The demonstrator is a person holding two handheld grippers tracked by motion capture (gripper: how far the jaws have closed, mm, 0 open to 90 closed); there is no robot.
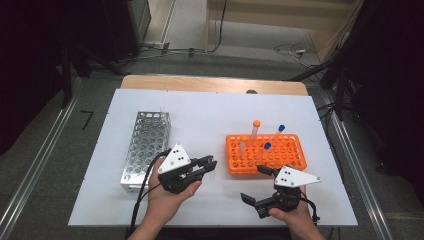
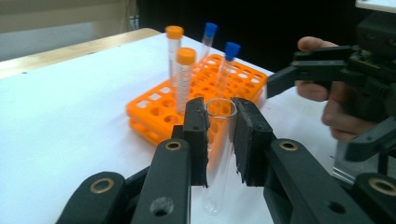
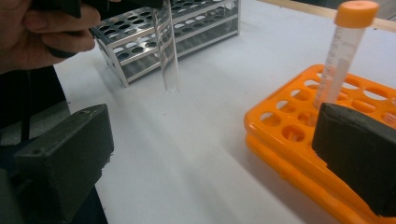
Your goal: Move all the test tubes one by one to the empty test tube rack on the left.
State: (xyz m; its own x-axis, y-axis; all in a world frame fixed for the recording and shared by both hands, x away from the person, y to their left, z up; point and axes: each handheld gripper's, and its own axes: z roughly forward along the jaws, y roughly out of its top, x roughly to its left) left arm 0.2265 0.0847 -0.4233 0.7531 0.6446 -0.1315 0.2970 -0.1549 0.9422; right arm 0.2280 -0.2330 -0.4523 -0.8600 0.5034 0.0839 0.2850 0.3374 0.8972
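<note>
My left gripper [image 1: 210, 164] is shut on a clear, uncapped glass test tube [image 2: 219, 140], which hangs upright above the white table between the two racks. The same tube [image 3: 167, 51] appears in the right gripper view in front of the metal rack [image 3: 187, 28]. My right gripper [image 1: 256, 184] stands wide open near the table's front edge, just in front of the orange rack [image 1: 290, 155], with nothing between its jaws. In that rack stand orange-capped tubes [image 2: 185, 79] and two blue-capped tubes [image 2: 230, 53].
A silver metal rack [image 1: 145, 145] with many empty holes lies at the left of the white table top [image 1: 210, 110]. The orange rack [image 3: 289, 135] has many free holes. A wooden edge [image 1: 210, 84] runs along the far side of the table.
</note>
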